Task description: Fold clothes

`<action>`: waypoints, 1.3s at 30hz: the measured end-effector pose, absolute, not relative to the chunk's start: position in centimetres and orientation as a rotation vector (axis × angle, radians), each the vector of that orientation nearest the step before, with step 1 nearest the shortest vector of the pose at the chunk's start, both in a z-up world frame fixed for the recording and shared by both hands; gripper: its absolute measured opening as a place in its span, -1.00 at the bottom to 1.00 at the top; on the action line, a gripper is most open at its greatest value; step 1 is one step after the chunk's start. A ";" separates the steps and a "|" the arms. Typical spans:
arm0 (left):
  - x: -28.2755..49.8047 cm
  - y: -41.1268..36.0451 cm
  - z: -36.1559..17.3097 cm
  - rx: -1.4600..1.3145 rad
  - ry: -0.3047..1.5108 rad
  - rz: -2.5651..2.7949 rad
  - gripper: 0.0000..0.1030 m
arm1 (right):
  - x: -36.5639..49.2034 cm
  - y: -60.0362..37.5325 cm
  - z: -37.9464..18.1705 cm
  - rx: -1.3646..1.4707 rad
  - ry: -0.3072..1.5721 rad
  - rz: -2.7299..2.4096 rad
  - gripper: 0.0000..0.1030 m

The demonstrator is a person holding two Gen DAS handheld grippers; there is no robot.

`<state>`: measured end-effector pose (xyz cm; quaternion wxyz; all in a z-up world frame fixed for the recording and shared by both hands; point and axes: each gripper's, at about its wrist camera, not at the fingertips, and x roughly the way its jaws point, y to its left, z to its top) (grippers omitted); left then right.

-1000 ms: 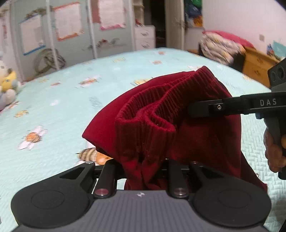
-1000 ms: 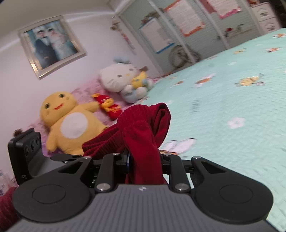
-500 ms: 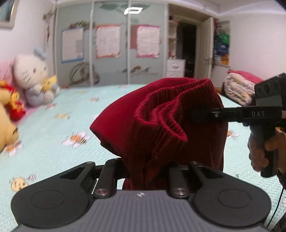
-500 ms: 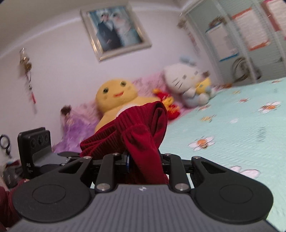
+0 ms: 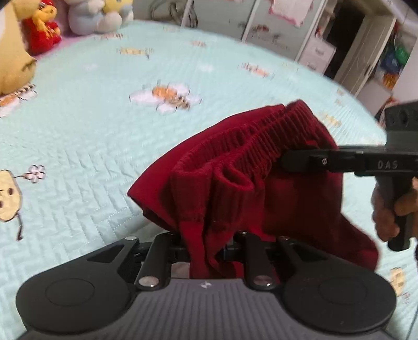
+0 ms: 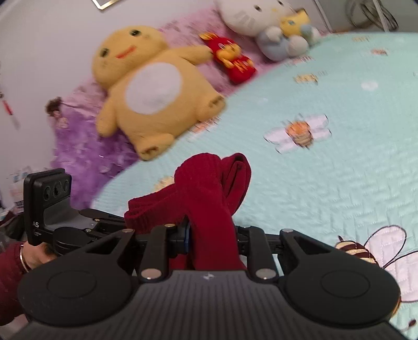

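A dark red garment point(image 5: 261, 183) with a ribbed elastic waistband hangs above the pale green bedspread point(image 5: 104, 117), stretched between my two grippers. My left gripper point(image 5: 206, 245) is shut on one bunched end of the waistband; its fingertips are buried in the cloth. In the left wrist view my right gripper point(image 5: 287, 157) comes in from the right and is shut on the other end of the band. In the right wrist view the red garment point(image 6: 209, 188) bunches up between the jaws of the right gripper point(image 6: 211, 243), and the left gripper's body point(image 6: 65, 222) shows at the lower left.
A big yellow plush point(image 6: 154, 86), a red toy point(image 6: 232, 60) and a white cat plush point(image 6: 263, 23) line the bed's head on a purple blanket point(image 6: 78, 146). Wardrobe doors and a white drawer unit point(image 5: 316, 55) stand beyond the bed. A person's hand point(image 5: 386, 206) grips the right handle.
Both grippers have swung sideways and tipped downwards with the garment still held. The views have dropped from the walls to the bedspread, and the waistband is pulled out wider.
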<state>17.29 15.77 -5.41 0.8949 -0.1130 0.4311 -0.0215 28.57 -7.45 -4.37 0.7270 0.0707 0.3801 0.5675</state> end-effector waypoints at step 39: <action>22.7 13.1 -6.7 -0.399 0.868 0.031 0.24 | 33.1 -24.6 -7.9 0.526 0.747 0.681 -0.16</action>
